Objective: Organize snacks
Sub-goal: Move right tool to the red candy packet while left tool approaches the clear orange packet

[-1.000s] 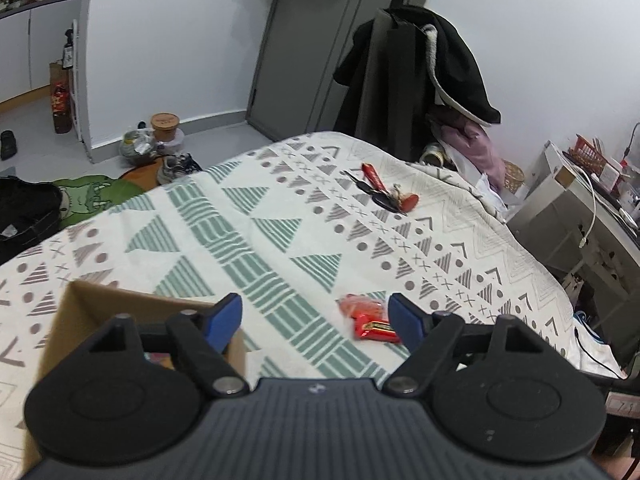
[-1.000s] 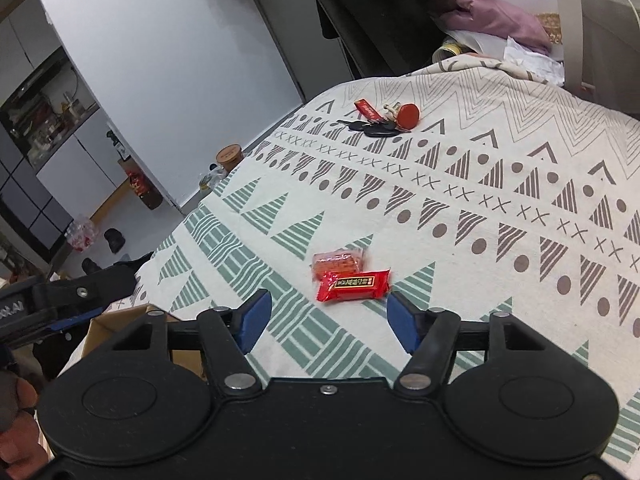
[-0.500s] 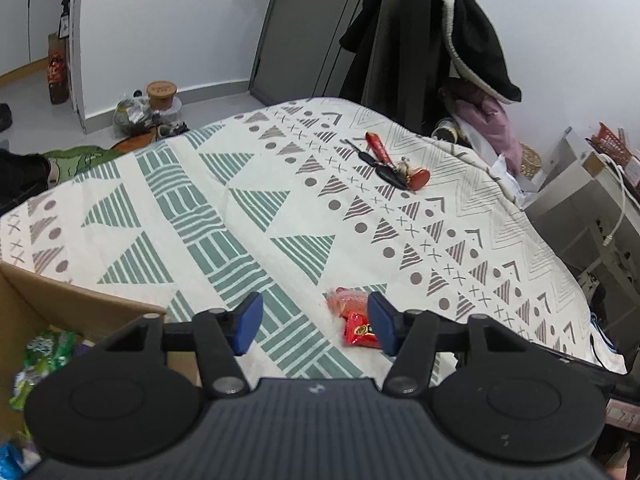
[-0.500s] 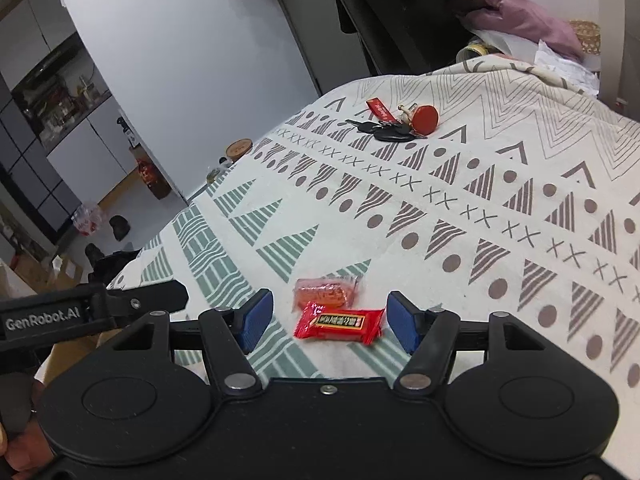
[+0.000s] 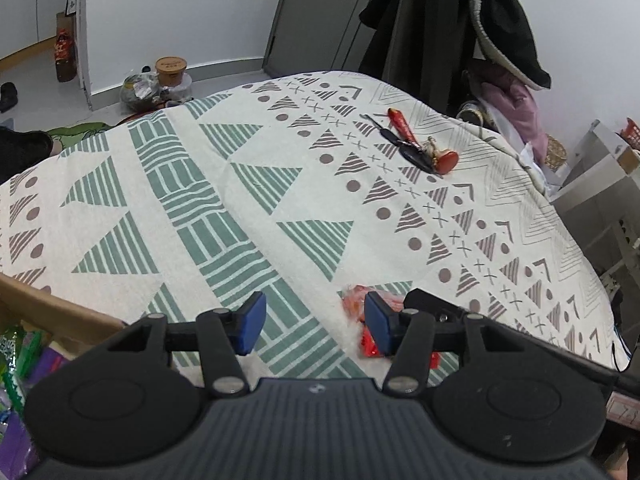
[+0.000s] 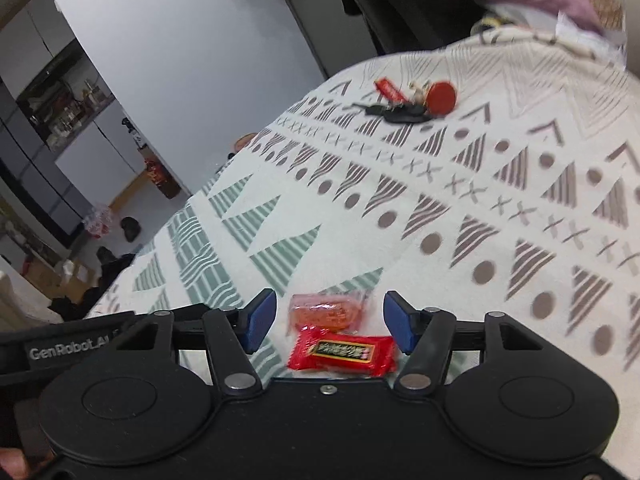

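- Seen from the left wrist, the left gripper (image 5: pixel 312 322) is held over the patterned bedspread (image 5: pixel 256 184), jaws closing with nothing between them; a cardboard box (image 5: pixel 60 312) of snacks lies at lower left.
- Seen from the right wrist, the right gripper (image 6: pixel 330 322) is closing, unclamped, around the red snack packet (image 6: pixel 344 354) and the orange snack packet (image 6: pixel 326 312) just beyond it.

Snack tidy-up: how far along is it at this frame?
Done: several packets already lie in the cardboard box. In hand: nothing; the right gripper has its jaws closing around, but not touching, the red candy packet and orange packet; the left gripper is closing on nothing. Left: both packets sit on the patterned blanket.
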Demonstrator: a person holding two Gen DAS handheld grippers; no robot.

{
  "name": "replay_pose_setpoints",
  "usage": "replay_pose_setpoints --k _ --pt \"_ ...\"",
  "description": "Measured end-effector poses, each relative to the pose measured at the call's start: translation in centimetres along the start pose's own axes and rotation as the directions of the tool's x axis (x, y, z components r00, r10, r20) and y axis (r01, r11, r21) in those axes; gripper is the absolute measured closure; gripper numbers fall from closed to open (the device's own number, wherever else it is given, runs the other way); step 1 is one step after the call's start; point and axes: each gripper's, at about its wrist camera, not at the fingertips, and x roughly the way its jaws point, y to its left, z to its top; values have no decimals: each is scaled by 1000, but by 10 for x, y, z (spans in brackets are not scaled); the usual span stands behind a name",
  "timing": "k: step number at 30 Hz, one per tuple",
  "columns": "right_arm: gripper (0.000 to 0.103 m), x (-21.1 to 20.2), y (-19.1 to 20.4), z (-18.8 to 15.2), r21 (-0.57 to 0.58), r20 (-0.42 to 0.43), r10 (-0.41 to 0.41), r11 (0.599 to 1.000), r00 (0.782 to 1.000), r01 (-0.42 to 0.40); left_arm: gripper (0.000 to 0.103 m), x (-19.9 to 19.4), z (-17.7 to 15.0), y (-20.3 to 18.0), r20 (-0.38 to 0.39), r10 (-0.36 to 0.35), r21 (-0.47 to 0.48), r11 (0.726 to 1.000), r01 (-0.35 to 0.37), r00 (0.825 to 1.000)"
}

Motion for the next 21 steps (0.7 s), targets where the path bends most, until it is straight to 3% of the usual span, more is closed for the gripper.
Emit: replay_pose_setpoints --k 9,13,14,17,21 --pt "44 16 -4 -10 -23 -94 -17 1000 995 15 49 13 -6 2 -23 23 -9 1000 -23 999" --pt "44 11 3 -17 -100 -132 -28 995 991 15 49 15 -8 2 -29 26 -14 1000 -27 999" --pt "49 11 5 -19 -121 -137 -36 993 990 19 49 15 -9 2 -28 29 -16 999 -29 999" --pt "79 12 10 -23 -176 -146 -81 983 986 55 49 16 -11 0 -29 26 -18 999 -27 999" --pt "82 9 7 -22 -163 -164 -78 985 983 51 48 19 -13 -4 -32 16 -4 1000 -16 999"
